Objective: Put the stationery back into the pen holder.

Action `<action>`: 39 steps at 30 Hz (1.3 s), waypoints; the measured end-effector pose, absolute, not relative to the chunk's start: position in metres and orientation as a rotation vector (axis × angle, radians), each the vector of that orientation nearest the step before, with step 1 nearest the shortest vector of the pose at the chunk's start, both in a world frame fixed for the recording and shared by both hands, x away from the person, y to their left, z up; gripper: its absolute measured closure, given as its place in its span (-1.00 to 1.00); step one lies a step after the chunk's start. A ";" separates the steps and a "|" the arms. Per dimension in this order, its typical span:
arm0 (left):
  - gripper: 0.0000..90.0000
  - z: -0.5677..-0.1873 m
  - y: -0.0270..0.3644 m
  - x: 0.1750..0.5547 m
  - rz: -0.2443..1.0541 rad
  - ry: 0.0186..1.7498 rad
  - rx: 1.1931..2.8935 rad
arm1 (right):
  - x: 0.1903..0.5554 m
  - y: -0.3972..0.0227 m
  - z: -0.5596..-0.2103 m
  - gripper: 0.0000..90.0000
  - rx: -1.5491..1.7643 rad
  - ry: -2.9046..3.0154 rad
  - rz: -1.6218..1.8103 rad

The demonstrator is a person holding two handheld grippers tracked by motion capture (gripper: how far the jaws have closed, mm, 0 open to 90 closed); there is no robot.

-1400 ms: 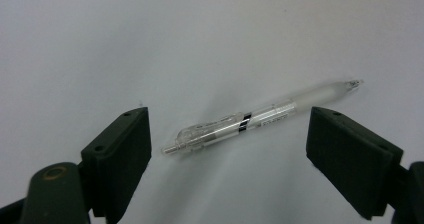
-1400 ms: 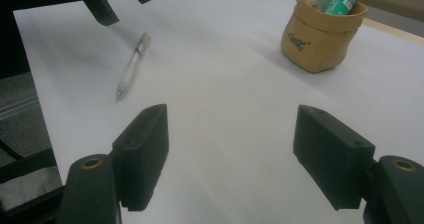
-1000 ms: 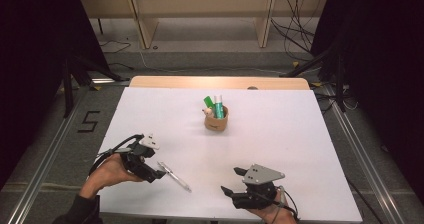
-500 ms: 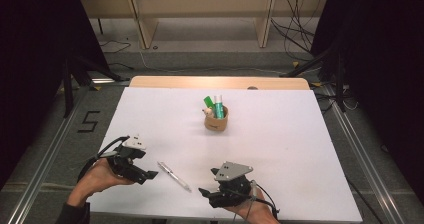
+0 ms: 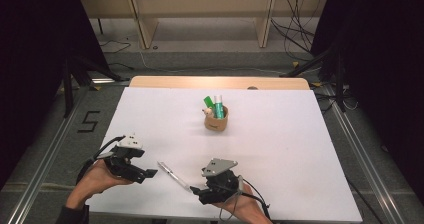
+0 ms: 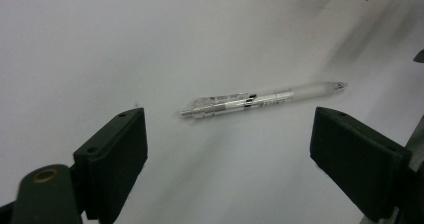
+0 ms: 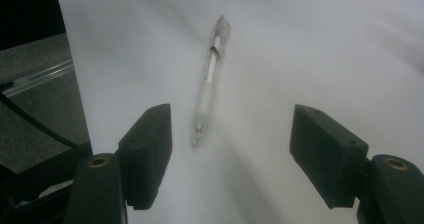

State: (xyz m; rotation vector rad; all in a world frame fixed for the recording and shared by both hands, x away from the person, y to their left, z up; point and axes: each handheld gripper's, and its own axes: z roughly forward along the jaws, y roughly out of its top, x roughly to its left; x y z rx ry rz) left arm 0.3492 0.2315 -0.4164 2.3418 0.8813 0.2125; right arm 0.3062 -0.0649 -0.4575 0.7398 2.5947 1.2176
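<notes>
- High view: the left gripper [image 5: 142,173] sits low at the near left of the white surface [image 5: 280,149], its hand [image 5: 95,180] coming in from the bottom edge, fingers aimed right toward the pen [image 5: 173,176]. The right gripper [image 5: 197,190] lies near the front edge, aimed left, its tips just beside the pen's near end. The pen lies flat between them, its long axis running diagonally from far left to near right. Farther back stands a small cup [image 5: 216,120] holding green markers [image 5: 214,105].
- Left gripper view: the fingers [image 6: 112,154] are spread wide, nothing between them; the clear pen [image 6: 262,99] lies crosswise just ahead, its tip pointing right.
- Right gripper view: the fingers [image 7: 147,149], which have just been closing a little, are released, apart from the pen [image 7: 210,86]. It lies lengthwise, tip toward the camera, nearer one finger. Dark floor [image 7: 45,94] shows beyond the surface edge.
</notes>
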 end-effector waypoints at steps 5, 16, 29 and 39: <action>-0.68 -0.414 0.232 0.349 0.216 0.886 2.332 | 0.311 -0.056 -0.460 -0.18 0.764 2.606 1.217; -0.68 -0.412 0.234 0.349 0.230 0.885 2.336 | 0.319 -0.034 -0.469 -0.02 0.762 2.666 1.162; -0.68 -0.413 0.230 0.350 0.220 0.870 2.342 | 0.324 -0.019 -0.480 0.29 0.759 2.740 1.074; -0.68 -0.416 0.229 0.350 0.201 0.867 2.345 | 0.324 -0.014 -0.485 0.52 0.770 2.746 1.025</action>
